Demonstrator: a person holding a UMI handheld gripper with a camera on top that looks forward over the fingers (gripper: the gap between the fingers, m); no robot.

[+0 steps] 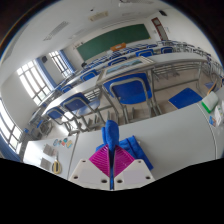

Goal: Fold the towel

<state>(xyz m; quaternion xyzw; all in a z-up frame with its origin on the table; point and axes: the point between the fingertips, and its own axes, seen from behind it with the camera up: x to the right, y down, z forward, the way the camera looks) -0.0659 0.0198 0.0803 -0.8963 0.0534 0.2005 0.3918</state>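
My gripper [110, 150] is shut on a fold of the blue towel [110, 133]. The fold rises as a narrow strip from between the two magenta pads [97, 160]. More of the blue towel [133, 152] lies just right of the fingers on the white table [175, 140]. The gripper is tilted and lifted above the tabletop. The rest of the towel is hidden behind the fingers.
Rows of desks with blue chairs [128, 92] fill the room beyond the table. A green chalkboard [115, 42] hangs on the far wall. Windows [33, 80] line the left wall. A blue sheet [185, 98] and a small green-and-white object [210, 105] lie at the table's right.
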